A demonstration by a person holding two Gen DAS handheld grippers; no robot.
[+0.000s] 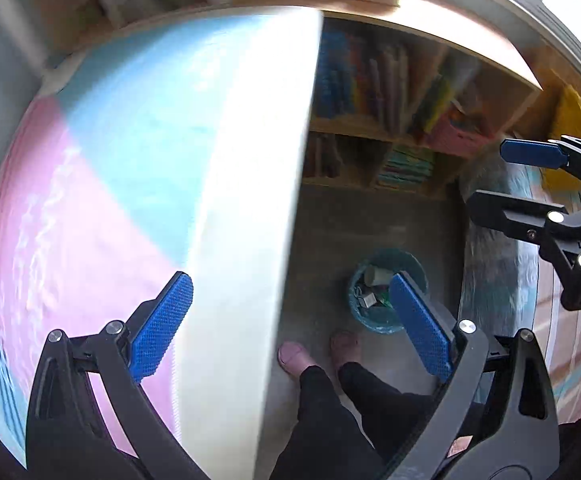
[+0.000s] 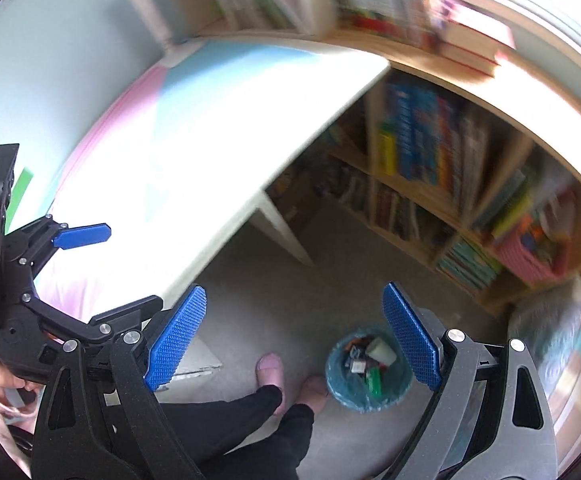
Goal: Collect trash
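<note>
The trash bin (image 2: pixel 368 368) stood on the grey floor (image 2: pixel 290 288), lined with a thin blue bag and already holding a jumble of scraps — a pale cup, a green piece and some small packaging among them. Just beside the bin were the person's slippered feet (image 2: pixel 270 368); the counter (image 2: pixel 194 152), pastel pink and blue on top, ran off to the left of the bin, and the bookshelf (image 2: pixel 450 184) rose behind it.

Both grippers hung above the bin, pointing steeply down. The right gripper (image 2: pixel 294 340) had its blue pads spread wide with nothing between them, and the left gripper (image 1: pixel 290 324) was likewise wide apart and empty.

The contents looked light and loose, mostly paper and thin plastic, so they would likely crush or shift under a firm pinch. The liner itself seemed soft and slippery; judged from here, the best hold would be the gathered edge of the bag at the bin's rim — taken from opposite sides — rather than the scraps inside.
</note>
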